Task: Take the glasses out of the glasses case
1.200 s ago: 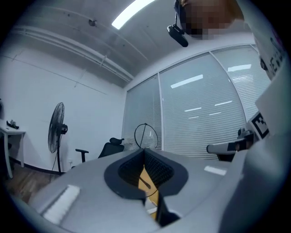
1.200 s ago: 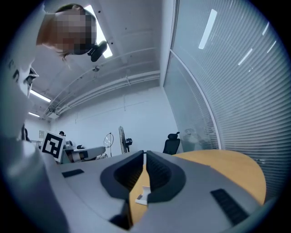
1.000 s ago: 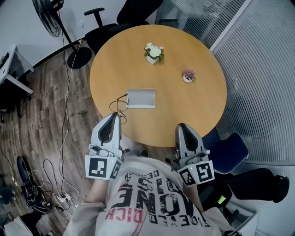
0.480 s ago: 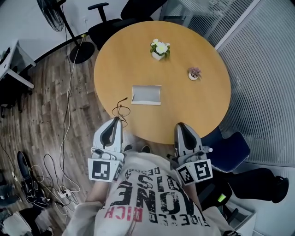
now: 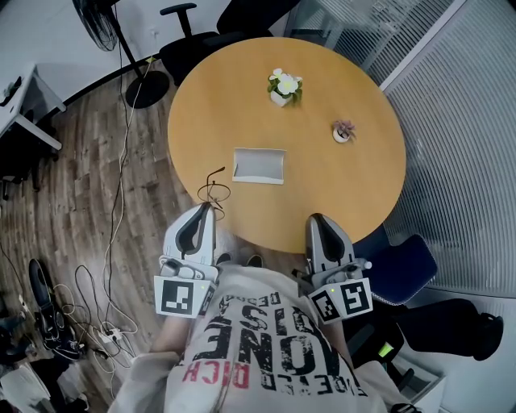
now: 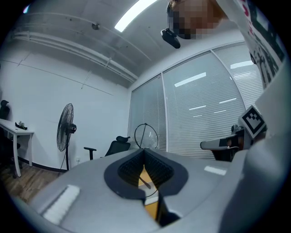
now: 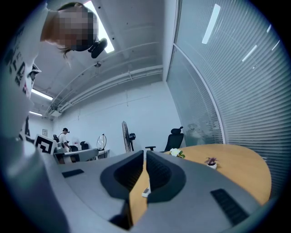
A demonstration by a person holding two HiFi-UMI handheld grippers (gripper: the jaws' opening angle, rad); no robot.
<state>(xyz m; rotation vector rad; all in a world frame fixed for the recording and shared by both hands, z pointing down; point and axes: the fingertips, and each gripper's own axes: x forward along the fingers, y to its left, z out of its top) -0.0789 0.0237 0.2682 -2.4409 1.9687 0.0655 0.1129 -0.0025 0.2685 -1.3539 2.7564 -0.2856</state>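
The glasses case (image 5: 259,165) lies open and pale grey on the round wooden table (image 5: 339,185), left of its middle. The thin black-framed glasses (image 5: 213,192) hang over the table's near-left edge, out of the case. My left gripper (image 5: 207,207) is shut on them from the near side. In the left gripper view a round lens (image 6: 145,135) stands above the jaws of the left gripper (image 6: 144,157), and a temple arm runs down between them. My right gripper (image 5: 316,219) is shut with nothing in it, at the table's near edge. Through the right gripper (image 7: 144,157) the case (image 7: 146,192) shows as a sliver.
A white flower pot (image 5: 285,87) and a small pink plant (image 5: 344,131) stand at the far side of the table. Office chairs (image 5: 197,36) and a standing fan (image 5: 101,16) are behind it, a blue seat (image 5: 403,266) at the right, cables (image 5: 89,323) on the floor at the left.
The head view has shifted a little. The left gripper with the glasses stands slightly farther from the case than a second ago. The right gripper has kept still.
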